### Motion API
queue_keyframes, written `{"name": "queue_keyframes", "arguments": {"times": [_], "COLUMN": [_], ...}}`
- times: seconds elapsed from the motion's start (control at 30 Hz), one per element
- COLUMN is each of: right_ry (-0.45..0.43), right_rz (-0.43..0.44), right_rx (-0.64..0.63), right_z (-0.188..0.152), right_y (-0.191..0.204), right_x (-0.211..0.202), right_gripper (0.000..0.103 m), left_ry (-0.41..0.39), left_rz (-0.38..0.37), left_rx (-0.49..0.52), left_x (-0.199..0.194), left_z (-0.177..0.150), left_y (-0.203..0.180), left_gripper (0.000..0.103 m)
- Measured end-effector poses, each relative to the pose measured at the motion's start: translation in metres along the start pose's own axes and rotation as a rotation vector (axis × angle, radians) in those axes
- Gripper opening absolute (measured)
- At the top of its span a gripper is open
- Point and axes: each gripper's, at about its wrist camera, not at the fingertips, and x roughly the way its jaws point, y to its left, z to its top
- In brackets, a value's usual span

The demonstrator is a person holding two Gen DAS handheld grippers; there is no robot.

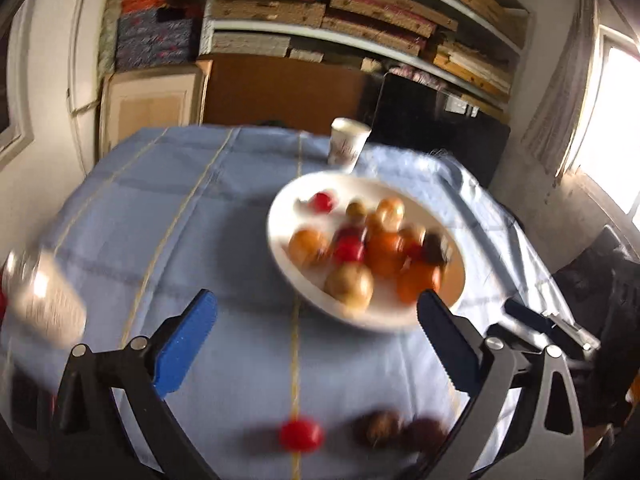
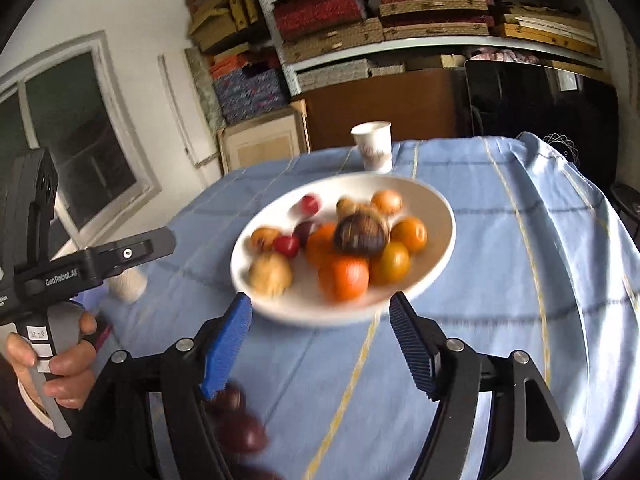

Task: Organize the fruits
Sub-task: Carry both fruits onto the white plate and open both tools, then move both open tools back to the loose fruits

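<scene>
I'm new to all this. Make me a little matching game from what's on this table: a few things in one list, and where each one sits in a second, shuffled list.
Things:
1. white paper cup
2. oranges
3. small red fruit
4. left tongs

Places or states:
A. piled in the white plate
B. open, nothing between them
C. loose on the blue tablecloth, nearer than the plate
D. standing behind the plate

Pairs: 1-D, 2-A, 3-C, 4-B
</scene>
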Motion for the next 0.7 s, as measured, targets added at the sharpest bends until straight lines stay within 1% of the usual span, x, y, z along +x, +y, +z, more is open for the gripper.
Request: {"name": "queue_keyframes", "arguments": {"times": [0.07,0.1,0.17,0.2,0.27,0.33,0.43,0.47,0.53,0.6,0.7], "right_ry": [0.013,0.029,0.051,0.052,0.047,0.063,0.144,0.172,0.221,0.278,0.318], "right_rz": [-0.015,-0.027,-0.026,-0.019,-0.011,0.011,0.057,0.059,0.052,0.07,0.077], "right_rx": [-0.006,-0.002,0.006,0.004,-0.014,-0.036,-0.094,-0.121,-0.18,-0.231,-0.284], "right_z": [-0.015,-0.022,-0.03,-0.031,-0.031,-0.033,-0.038,-0.042,-0.05,-0.058,-0.065], "right_y": [0.002,0.002,0.004,0.005,0.009,0.012,0.018,0.021,0.026,0.031,0.035], "right_x": [-0.005,-0.006,-0.008,-0.01,-0.016,-0.02,-0.019,-0.018,-0.016,-0.012,-0.011], "right_gripper": [0.072,0.072,0.072,0.072,0.072,0.072,0.072,0.072,0.072,0.072,0.072], "left_ry": [0.016,0.029,0.082,0.086,0.08,0.063,0.042,0.043,0.051,0.059,0.068], "left_rz": [0.028,0.037,0.057,0.059,0.063,0.093,0.15,0.15,0.128,0.115,0.109], "left_rx": [-0.003,-0.008,-0.015,-0.021,-0.032,-0.025,-0.013,-0.016,-0.032,-0.041,-0.049], "left_x": [-0.004,-0.004,-0.004,-0.006,-0.012,-0.017,-0.022,-0.022,-0.023,-0.022,-0.021], "left_z": [-0.024,-0.031,-0.046,-0.05,-0.058,-0.063,-0.066,-0.064,-0.063,-0.061,-0.06], "left_y": [0.007,0.01,0.016,0.019,0.024,0.027,0.031,0.031,0.035,0.035,0.036], "left_gripper": [0.098,0.098,0.098,0.098,0.098,0.098,0.098,0.098,0.098,0.098,0.098]}}
